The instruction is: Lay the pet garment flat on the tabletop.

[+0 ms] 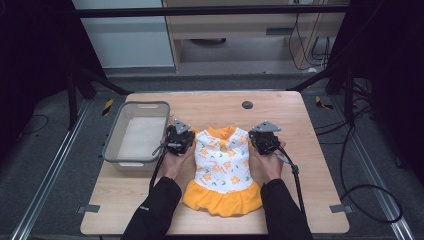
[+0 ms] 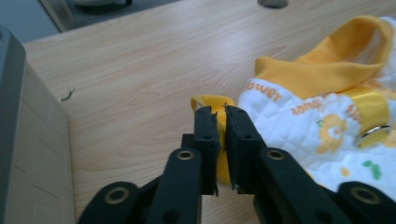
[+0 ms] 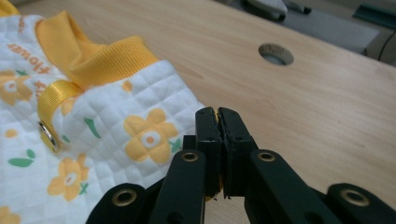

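The small white dress (image 1: 222, 167) with orange flowers lies flat on the wooden table (image 1: 310, 200), its long axis running from near to far: the orange ruffled hem is nearest the person, the orange collar points toward the far edge. Farther up, at shoulder level, both tools grip it. The left gripper (image 1: 179, 136) is clamped on the yellow trim of the dress's left shoulder edge, the fabric pinched between its fingers (image 2: 205, 135), with the body of the dress stretching away to the gripper's right. The right gripper (image 1: 263, 135) is closed on the opposite shoulder edge, a sliver of yellow showing between its fingers (image 3: 233, 135). A grey tub (image 1: 112, 145) sits just left of the left gripper.
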### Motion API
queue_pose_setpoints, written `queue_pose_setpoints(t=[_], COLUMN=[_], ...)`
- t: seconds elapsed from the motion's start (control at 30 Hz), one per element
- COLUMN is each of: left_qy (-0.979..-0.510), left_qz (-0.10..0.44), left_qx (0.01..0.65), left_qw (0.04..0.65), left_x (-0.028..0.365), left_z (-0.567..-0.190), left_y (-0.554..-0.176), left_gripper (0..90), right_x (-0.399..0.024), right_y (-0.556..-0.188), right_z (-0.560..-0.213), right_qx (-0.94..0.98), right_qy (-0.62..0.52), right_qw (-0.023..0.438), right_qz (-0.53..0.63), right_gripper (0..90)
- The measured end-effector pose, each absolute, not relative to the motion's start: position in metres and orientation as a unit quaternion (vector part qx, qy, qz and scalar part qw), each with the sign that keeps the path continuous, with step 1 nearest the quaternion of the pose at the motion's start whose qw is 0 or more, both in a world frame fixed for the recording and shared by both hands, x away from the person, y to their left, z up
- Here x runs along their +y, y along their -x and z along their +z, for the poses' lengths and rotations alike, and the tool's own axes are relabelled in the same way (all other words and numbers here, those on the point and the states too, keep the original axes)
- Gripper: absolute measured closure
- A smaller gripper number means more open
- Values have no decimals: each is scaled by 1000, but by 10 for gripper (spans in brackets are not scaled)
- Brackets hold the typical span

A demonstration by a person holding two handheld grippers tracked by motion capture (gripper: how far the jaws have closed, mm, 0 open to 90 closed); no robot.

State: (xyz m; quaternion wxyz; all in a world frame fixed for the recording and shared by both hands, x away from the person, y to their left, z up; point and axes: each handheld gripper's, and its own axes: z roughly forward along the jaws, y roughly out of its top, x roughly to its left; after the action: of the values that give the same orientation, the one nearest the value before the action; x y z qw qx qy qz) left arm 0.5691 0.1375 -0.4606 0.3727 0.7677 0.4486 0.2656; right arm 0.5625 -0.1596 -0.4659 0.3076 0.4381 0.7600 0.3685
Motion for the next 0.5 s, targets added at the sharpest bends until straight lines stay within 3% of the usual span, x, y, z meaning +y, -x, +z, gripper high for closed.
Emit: queue_pose_setpoints(t=[0.07,0.17,0.5], left_qy=[-765,-766,-804], left_qz=[261,254,198], left_qx=[457,451,389], left_qw=[372,382,404], left_x=[139,140,126], left_z=[-463,-458,-442], left_y=[-571,-567,-526], left_gripper=[689,675,879], right_x=[-158,-161,-178], right_y=[-564,-561,-523], right_z=[-470,-469,-442], right_qx=[765,764,762], right_qy=[-443,-445,-431], right_qw=[309,309,249], right_qz=[352,350,415], right_gripper=[842,809,900])
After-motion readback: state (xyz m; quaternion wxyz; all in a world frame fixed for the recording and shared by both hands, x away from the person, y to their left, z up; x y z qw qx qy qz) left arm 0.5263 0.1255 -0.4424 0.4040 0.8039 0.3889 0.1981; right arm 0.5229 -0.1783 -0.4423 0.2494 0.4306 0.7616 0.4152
